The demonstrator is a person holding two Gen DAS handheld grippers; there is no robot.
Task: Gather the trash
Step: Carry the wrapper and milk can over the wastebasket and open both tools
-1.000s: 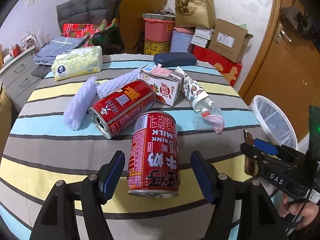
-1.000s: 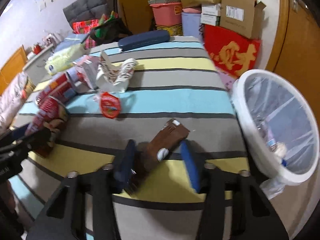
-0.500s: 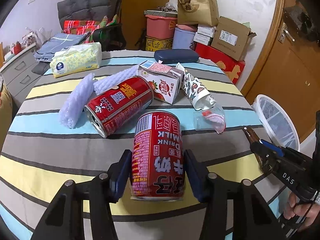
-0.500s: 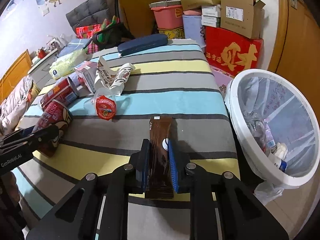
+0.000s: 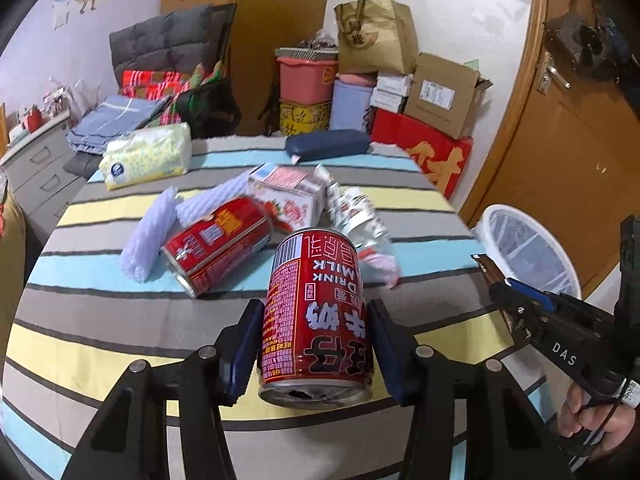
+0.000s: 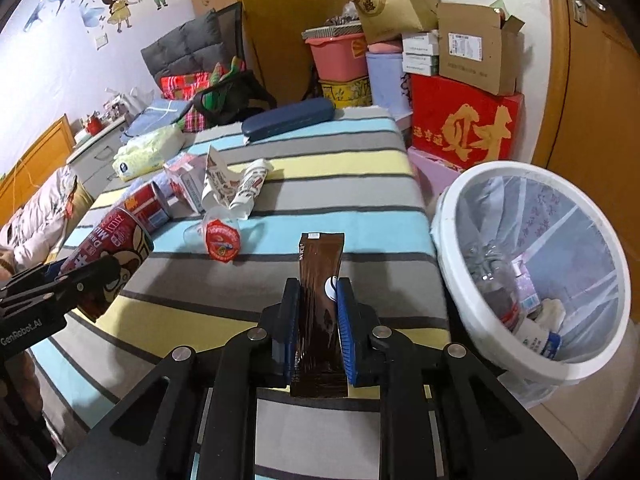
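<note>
My left gripper [image 5: 316, 332] is shut on a red milk drink can [image 5: 316, 316] and holds it tilted above the striped table [image 5: 100, 328]. It also shows in the right wrist view [image 6: 108, 256]. My right gripper [image 6: 318, 308] is shut on a brown snack wrapper [image 6: 320, 276], lifted off the table; it also shows in the left wrist view [image 5: 490, 274]. A second red can [image 5: 218, 244], a milk carton [image 5: 290, 196], a crumpled paper cup [image 5: 352, 210], a clear lidded cup [image 6: 220, 238] and white foam sleeves [image 5: 150, 232] lie on the table. The white trash bin [image 6: 532, 264] stands right of the table.
A tissue pack [image 5: 146, 156] and a dark blue case [image 5: 328, 144] lie at the table's far side. Boxes, a red crate [image 6: 464, 124] and tubs are stacked behind. A wooden door [image 5: 568, 152] is to the right. The bin holds bottles.
My left gripper closed on the milk drink can and lifted it, tilting it. My right gripper closed on the brown wrapper and raised it off the table.
</note>
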